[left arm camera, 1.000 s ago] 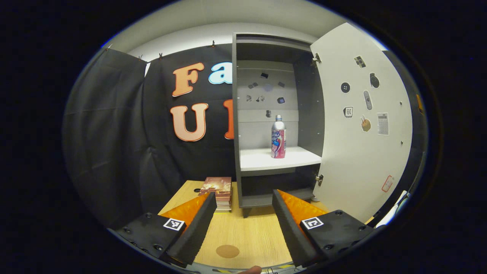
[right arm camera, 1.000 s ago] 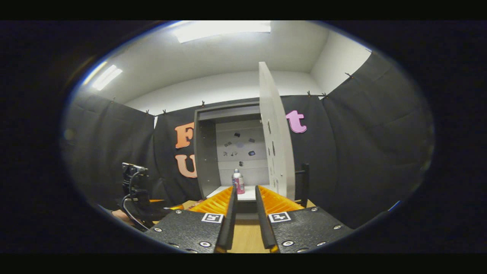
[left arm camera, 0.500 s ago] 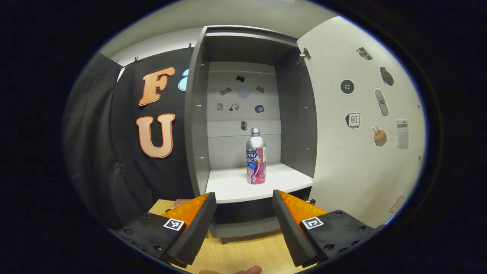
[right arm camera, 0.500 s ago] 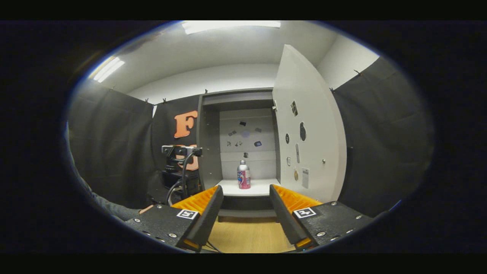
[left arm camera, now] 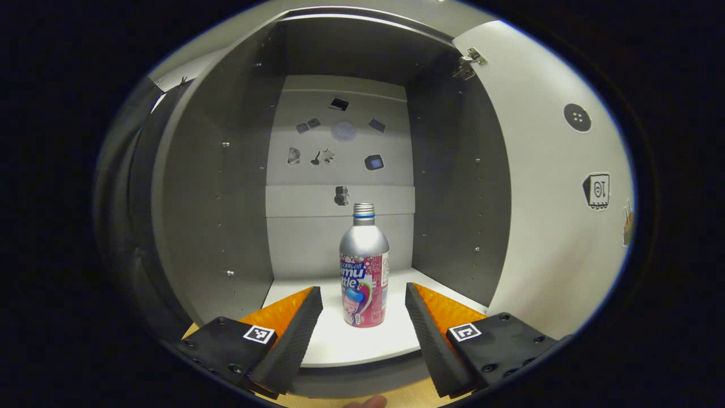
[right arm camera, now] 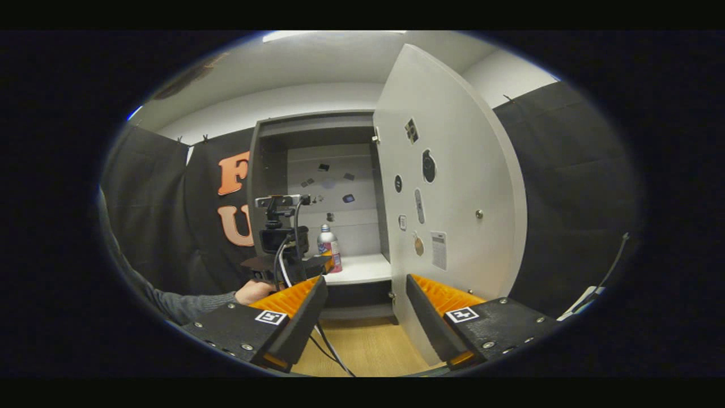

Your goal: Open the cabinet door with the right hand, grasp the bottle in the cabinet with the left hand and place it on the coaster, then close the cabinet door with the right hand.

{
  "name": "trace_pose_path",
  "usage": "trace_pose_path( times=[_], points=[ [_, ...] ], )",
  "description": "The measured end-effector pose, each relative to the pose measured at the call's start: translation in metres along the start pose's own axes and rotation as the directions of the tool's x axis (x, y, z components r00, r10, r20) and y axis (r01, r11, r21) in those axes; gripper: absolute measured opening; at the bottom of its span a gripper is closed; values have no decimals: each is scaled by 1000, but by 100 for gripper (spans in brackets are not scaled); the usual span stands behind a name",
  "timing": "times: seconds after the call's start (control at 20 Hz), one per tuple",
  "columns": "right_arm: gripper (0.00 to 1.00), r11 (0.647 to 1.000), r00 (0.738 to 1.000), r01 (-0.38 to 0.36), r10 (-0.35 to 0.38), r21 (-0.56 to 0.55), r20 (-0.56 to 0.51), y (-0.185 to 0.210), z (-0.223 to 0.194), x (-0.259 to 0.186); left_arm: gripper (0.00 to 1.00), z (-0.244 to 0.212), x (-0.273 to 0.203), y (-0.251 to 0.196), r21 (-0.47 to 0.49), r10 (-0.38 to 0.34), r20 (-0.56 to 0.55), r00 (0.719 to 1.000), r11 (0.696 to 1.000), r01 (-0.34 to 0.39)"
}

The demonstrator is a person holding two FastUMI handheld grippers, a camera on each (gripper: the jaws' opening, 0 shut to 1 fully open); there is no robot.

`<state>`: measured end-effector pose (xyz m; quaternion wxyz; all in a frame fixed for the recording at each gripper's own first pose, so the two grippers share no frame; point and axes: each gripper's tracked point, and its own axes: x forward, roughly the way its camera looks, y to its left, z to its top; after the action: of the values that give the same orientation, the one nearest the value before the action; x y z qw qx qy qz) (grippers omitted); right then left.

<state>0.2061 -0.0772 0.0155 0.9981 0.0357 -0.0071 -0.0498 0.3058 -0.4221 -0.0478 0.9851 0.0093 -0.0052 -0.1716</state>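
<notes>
Silvery bottle (left arm camera: 364, 269) is standing mid-frame between the spread-apart left gripper (left arm camera: 362, 323); clipping it risks toppling. Right gripper (right arm camera: 362, 309) is gaping, empty.

Both views bend at the edges, so straight lines curve. A bright ceiling light (right arm camera: 334, 35) shines from the top. The cabinet (left arm camera: 226, 170) is dim inside, with dark side walls. The white shelf (left arm camera: 362, 340) looks bright. The bottle (left arm camera: 363, 272) is sharp and has a soft shine. The open door (right arm camera: 453, 187) is evenly lit.
</notes>
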Motion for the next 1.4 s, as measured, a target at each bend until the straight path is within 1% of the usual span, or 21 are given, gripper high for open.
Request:
trace_pose_path(
  times=[0.1, 0.3, 0.45, 0.6, 0.65, 0.7, 1.0, 1.05, 1.1, 1.2, 1.4],
  points=[
    [87, 1000, 1000, 27, -27, -4, -15, -2, -3, 1, 97, 2, 23, 2, -3, -5, 5, 1000, 1000, 5],
    [87, 997, 996, 69, -71, -34, -54, -7, -13, 9, 94, -2, 59, -3, -3, -16, 0, 1000, 1000, 16],
    [87, 995, 993, 87, -90, -43, -80, -9, -20, 21, 94, -5, 75, -4, 5, -14, -6, 1000, 1000, 14],
    [87, 994, 990, 97, -102, -51, -97, -12, -24, 25, 95, -8, 81, -5, 10, -28, -11, 1000, 1000, 28],
    [87, 993, 990, 99, -104, -59, -98, -14, -25, 26, 85, -7, 79, -3, 16, -21, -10, 1000, 1000, 21],
    [87, 993, 989, 101, -107, -64, -102, -15, -25, 25, 85, -6, 76, 0, 18, -9, -9, 1000, 1000, 9],
    [87, 995, 992, 85, -90, -52, -94, -15, -24, 9, 85, 9, 41, 0, -1, -8, 12, 1000, 1000, 8],
    [87, 996, 992, 80, -84, -47, -91, -15, -23, 4, 86, 13, 31, 0, 2, -9, 18, 1000, 1000, 9],
    [87, 997, 994, 66, -69, -40, -89, -12, -24, -2, 84, 18, 18, 2, 10, -2, 30, 1000, 1000, 2],
    [87, 998, 995, 50, -53, -35, -88, -12, -27, -13, 85, 24, -7, 7, 11, 19, 52, 998, 1000, -19],
    [87, 1000, 995, 19, -19, 3, -96, -15, -34, -40, 85, 10, -67, 12, 23, 41, 46, 998, 999, -42]
  ],
)
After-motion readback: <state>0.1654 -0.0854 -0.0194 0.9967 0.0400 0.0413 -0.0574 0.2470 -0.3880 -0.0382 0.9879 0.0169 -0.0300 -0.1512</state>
